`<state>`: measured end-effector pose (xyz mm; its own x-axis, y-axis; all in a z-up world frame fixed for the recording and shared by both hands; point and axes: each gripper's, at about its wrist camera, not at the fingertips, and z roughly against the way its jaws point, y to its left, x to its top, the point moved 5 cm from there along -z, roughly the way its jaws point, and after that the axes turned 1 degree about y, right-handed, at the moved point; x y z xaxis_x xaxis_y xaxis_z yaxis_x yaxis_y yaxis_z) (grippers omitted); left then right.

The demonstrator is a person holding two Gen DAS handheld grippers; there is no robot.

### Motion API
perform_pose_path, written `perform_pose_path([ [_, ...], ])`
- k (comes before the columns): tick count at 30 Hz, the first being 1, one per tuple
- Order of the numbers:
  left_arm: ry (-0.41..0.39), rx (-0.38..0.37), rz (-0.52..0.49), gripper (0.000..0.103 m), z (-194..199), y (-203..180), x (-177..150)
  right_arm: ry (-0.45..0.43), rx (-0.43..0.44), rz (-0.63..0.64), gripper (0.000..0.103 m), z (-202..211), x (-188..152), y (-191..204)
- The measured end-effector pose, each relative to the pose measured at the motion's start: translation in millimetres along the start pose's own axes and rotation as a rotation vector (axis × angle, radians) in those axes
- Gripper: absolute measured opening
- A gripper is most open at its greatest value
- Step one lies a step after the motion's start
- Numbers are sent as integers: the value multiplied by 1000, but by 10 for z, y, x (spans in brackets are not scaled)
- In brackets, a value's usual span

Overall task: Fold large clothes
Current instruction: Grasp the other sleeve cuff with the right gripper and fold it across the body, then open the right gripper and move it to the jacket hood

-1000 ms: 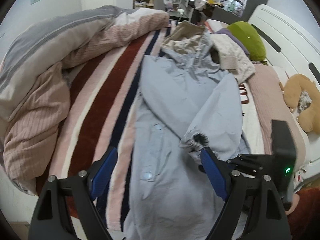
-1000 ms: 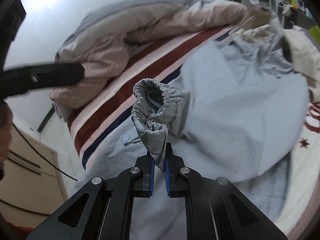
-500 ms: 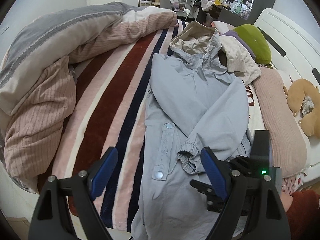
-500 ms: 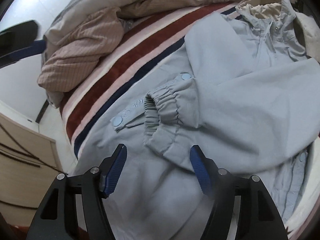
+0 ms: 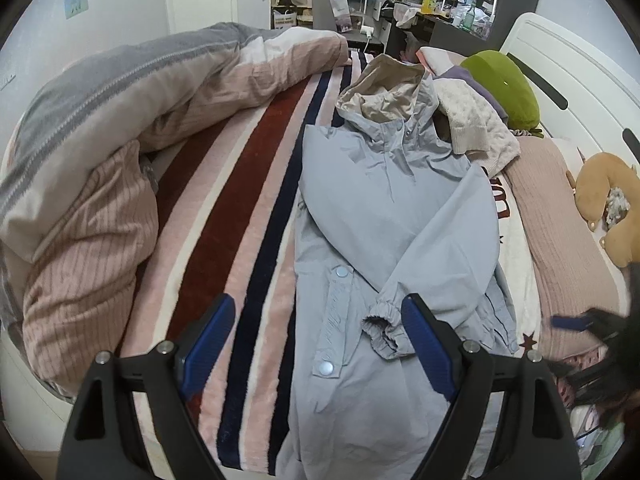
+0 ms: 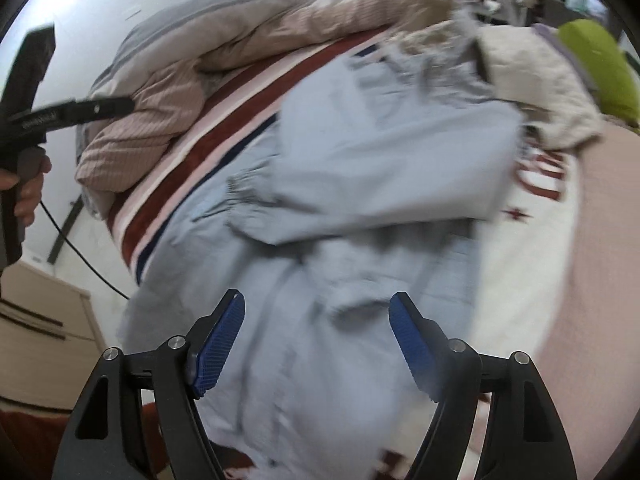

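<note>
We're over the bed (image 5: pixel 256 208) now, and the pale blue hooded jacket (image 5: pixel 360 208) lies spread lengthwise on the striped blanket (image 5: pixel 224 216), hood (image 5: pixel 384 96) toward the far end, hem toward us. One sleeve (image 5: pixel 436 248) is folded across the front, its elastic cuff (image 5: pixel 384 328) resting on the jacket's body beside the snap placket. Our left gripper (image 5: pixel 316 344) hangs above the lower part of the jacket with its blue pads spread wide and nothing between them; the cuff sits just inside the right-hand pad but is not touched.

Over on the right wrist view things are blurred: our right gripper (image 6: pixel 318 344) has its jaws opening, pads well apart, and only the jacket's lower fabric (image 6: pixel 328 360) lying below them, not pinched. The folded sleeve (image 6: pixel 380 184) is farther off, up the jacket.

A bunched pink and grey duvet (image 5: pixel 132 128) is heaped along the left side of the bed. A cream knit garment (image 5: pixel 476 136) and a green cushion (image 5: pixel 504 88) sit near the hood. At the left edge of the right view, a hand (image 6: pixel 28 192) grips the other tool's handle.
</note>
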<state>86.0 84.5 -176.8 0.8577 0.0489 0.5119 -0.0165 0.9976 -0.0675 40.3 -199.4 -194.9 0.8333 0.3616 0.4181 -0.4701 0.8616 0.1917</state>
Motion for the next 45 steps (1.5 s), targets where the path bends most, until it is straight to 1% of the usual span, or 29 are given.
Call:
perform_pose_path([
  [3,-10,11,-13,82,27,4,53,-18,-60,-30,72,280,-33,-286],
  [6,-26,29,-31,83,68,-15,139,-66,-98,-79,72,612,30,-578],
  [7,-31,33,-36,83,80,-27,171,-97,-113,-97,72,765,89,-681],
  [12,-86,60,-75,84,229,-106,437,-252,-168,-118,73,1419,440,-940],
  [13,-105,69,-86,85,285,-118,523,-284,-173,-119,74,1544,525,-967],
  [15,-152,78,-106,85,411,-134,705,-353,-181,-110,79,1820,715,-1027],
  [17,-206,78,-119,88,564,-139,936,-414,-183,-92,82,2069,945,-1084],
  [18,-235,74,-127,89,643,-139,1069,-429,-185,-86,86,2132,1030,-1098],
  [21,-295,34,-155,95,815,-157,1488,-459,-214,-44,88,2270,1400,-1218],
  [24,-332,45,-224,97,831,-209,1865,-438,-275,8,88,2197,1750,-1368],
  [25,-332,49,-245,97,796,-229,1980,-426,-286,20,88,2126,1895,-1434],
  [27,-316,31,-257,97,679,-253,2190,-397,-296,24,89,1969,2130,-1541],
  [31,-252,-32,-188,97,365,-151,2573,-358,-301,17,88,1593,2529,-1724],
  [34,-253,-41,-142,97,166,2,2864,-345,-319,19,88,1281,2847,-1800],
  [35,-255,-45,-135,97,97,45,2968,-329,-328,15,88,1133,3007,-1839],
  [39,-257,-34,-154,97,-235,176,3389,-312,-341,-24,89,815,3397,-1957],
  [41,-254,-47,-143,97,-376,212,3489,-303,-355,-20,89,639,3591,-2007],
  [42,-252,-58,-134,97,-473,223,3537,-307,-361,-30,92,518,3700,-2046],
  [45,-214,-74,-122,97,-834,177,3619,-288,-357,-66,92,174,3912,-2156],
])
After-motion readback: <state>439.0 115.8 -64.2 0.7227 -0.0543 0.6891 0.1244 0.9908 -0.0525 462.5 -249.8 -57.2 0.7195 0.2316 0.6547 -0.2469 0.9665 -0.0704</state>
